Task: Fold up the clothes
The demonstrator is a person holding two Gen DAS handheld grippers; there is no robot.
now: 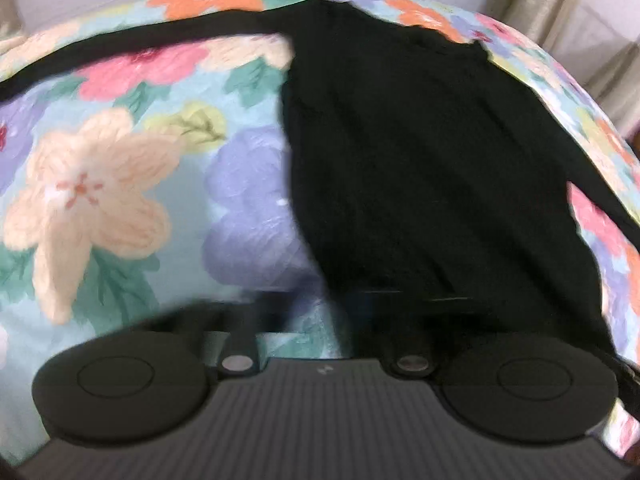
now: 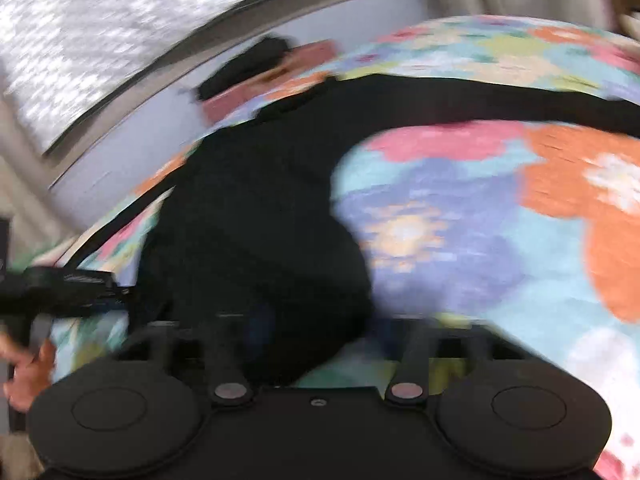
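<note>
Left wrist view: a black long-sleeved knit garment (image 1: 420,168) lies flat on a floral-print bedspread in pastel blue, pink and orange (image 1: 120,184), its body running from the near edge of the bed away toward the far edge, with one sleeve stretched off along the far edge to the left. The left gripper (image 1: 340,304) sits at the garment's near hem, slightly left of the body's centre line; its fingers are dark against dark cloth and blurred, so whether the jaws stand apart or are clamped on the hem cannot be told. Right wrist view: the same garment (image 2: 256,216) runs ahead and to the left of the right gripper (image 2: 316,320), the other sleeve reaching off along the far edge to the right. The finger arms appear set wide, straddling the hem's near right corner, but motion blur prevents a firm reading of the jaws. The left gripper (image 2: 68,284) and the person's hand (image 2: 28,372) show at the left margin. Judgement: the long axis points straight away from both tools, each about equally near to the hem.
</note>
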